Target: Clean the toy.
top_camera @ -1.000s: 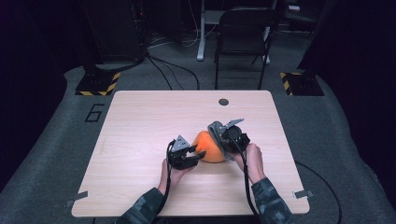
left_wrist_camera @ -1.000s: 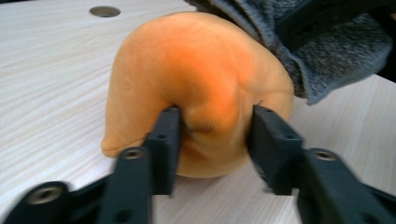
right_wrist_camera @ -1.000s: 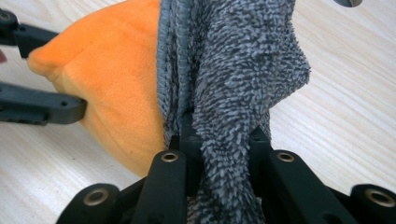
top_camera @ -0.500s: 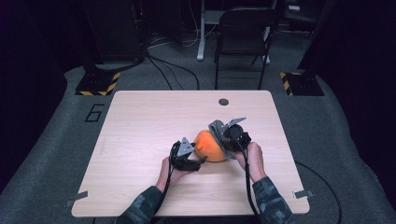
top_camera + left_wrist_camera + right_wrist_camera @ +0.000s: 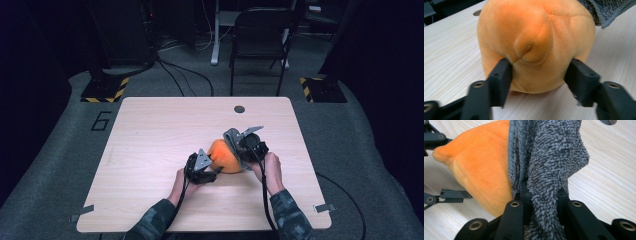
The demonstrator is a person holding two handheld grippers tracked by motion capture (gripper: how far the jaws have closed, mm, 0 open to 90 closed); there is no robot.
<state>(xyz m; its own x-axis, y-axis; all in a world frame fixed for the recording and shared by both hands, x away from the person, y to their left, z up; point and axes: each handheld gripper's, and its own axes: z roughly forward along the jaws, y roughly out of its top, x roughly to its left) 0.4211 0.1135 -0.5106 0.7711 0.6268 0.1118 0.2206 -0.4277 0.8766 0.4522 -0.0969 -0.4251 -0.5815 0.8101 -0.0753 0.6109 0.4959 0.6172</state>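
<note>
An orange plush toy sits a little right of the middle of the tabletop, toward the near edge, with a grey fuzzy cloth draped against its far-right side. The left gripper comes at the toy from the near left, its fingers spread wide enough to bracket the toy's lower bulge, one on each flank, touching or all but touching the plush without visibly squeezing it; it looks meant to steady the toy. The right gripper has its fingers pinched tight on a fold of the grey cloth, which stands up bunched between them and leans on the orange fabric, probably so the cloth can be drawn over or off the toy while the other hand keeps it from sliding. The tabletop is pale wood grain with a small round hole near the far edge. Beyond it lies grey carpet, a dark chair, trailing cables, yellow-and-black striped floor plates and a painted number six on the floor at the left.
</note>
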